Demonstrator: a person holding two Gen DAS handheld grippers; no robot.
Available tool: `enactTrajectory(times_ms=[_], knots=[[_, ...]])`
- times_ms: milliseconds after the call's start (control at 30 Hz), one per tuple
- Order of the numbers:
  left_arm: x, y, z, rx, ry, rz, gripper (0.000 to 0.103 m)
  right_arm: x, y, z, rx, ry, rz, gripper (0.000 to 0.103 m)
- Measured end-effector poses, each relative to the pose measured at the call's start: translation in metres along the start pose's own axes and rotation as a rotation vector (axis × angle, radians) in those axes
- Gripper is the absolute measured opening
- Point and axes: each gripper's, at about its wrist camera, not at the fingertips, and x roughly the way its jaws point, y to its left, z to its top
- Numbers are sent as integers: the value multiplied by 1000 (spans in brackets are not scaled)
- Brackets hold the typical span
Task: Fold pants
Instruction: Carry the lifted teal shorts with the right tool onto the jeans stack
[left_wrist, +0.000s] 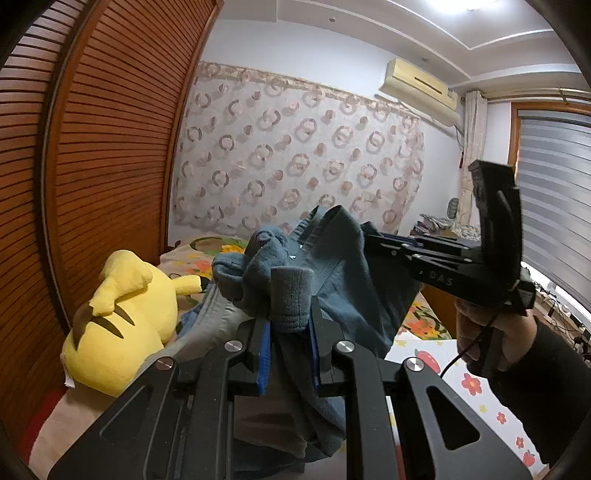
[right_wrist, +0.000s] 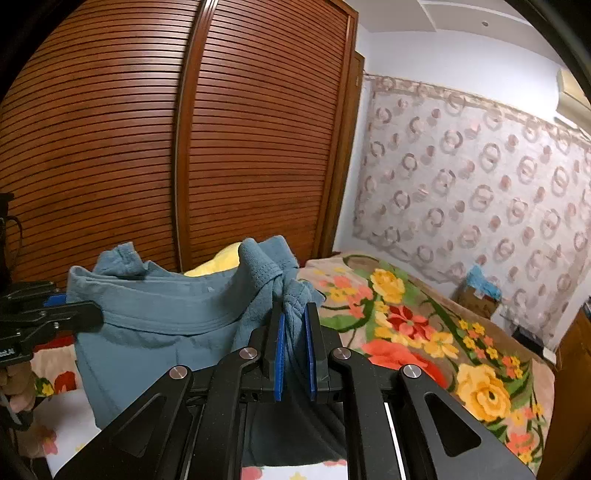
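Observation:
The blue-grey pants (left_wrist: 332, 273) hang in the air above the bed, held by both grippers at the waistband. My left gripper (left_wrist: 290, 325) is shut on a bunched end of the waistband. My right gripper (right_wrist: 294, 332) is shut on the other bunched end of the pants (right_wrist: 155, 317). The right gripper also shows in the left wrist view (left_wrist: 373, 240), gripping the cloth from the right. The left gripper shows at the left edge of the right wrist view (right_wrist: 92, 314). The legs hang down out of sight.
A yellow plush toy (left_wrist: 122, 325) lies on the bed at the left by the slatted wooden wardrobe (right_wrist: 184, 147). A floral blanket (right_wrist: 424, 332) covers the bed. A patterned curtain (left_wrist: 295, 147) hangs on the far wall. A cardboard box (right_wrist: 478, 295) stands beyond the bed.

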Motion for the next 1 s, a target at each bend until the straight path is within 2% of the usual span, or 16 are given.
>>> enactTrajectory(times_ms=[167,467,633,1000], knots=[[-11,4,-4,-14,-19,40,18,8,-3,1,2,-25,40,10],[-2,25,-19,-50,25,101,18,44,-3,-7,-46,13,88,10],[10,29,-29,-26,74,169,18,57,-7,-6,-43,34,116,10],[18,38,-42,-47,135,195,18,81,-7,-1,-8,79,134,10]])
